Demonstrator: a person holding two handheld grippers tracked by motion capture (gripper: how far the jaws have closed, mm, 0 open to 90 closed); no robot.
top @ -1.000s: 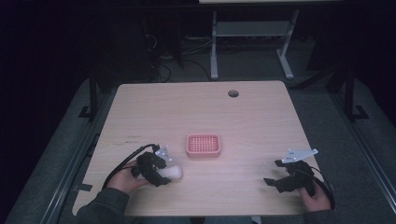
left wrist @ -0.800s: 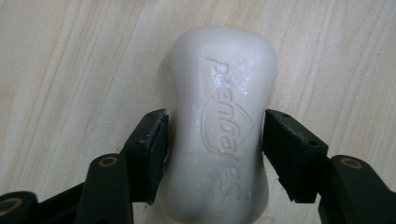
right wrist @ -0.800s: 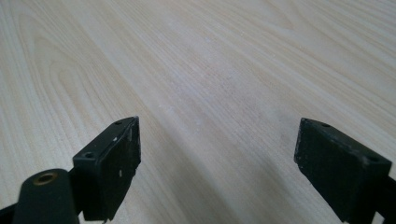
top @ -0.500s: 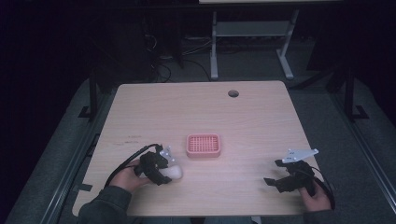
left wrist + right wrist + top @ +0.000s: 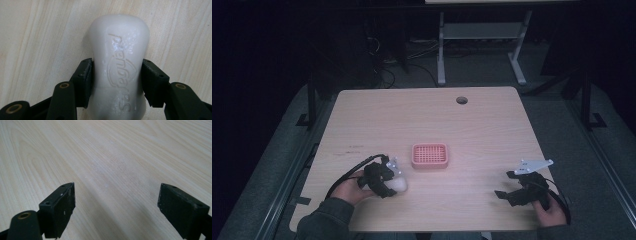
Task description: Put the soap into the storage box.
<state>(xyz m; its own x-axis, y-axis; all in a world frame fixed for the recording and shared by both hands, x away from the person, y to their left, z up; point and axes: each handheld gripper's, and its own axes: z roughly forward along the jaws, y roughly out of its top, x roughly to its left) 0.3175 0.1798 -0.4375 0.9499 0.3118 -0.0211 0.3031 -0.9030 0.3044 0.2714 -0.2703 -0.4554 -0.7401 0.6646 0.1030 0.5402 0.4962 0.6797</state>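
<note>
A white bar of soap [image 5: 120, 47] with raised lettering lies on the wooden table [image 5: 422, 115]. My left gripper [image 5: 117, 82] has just been closing its jaws on it, and both pads [image 5: 85, 80] now press against the bar's narrow waist. In the high view this gripper [image 5: 387, 182] and the soap [image 5: 400, 185] sit near the front left. A pink slotted soap dish [image 5: 414, 156] stands just beyond them, right of the soap. My right gripper [image 5: 506, 184] rests at the front right, jaws wide apart over bare wood [image 5: 117, 205].
A round cable hole [image 5: 461, 100] marks the table's far side. The front edge runs close behind both hands. A metal desk frame [image 5: 442, 45] stands on the dark floor beyond the table.
The left jaws have drawn in onto the soap bar. Both hands and the pink dish stay where they were.
</note>
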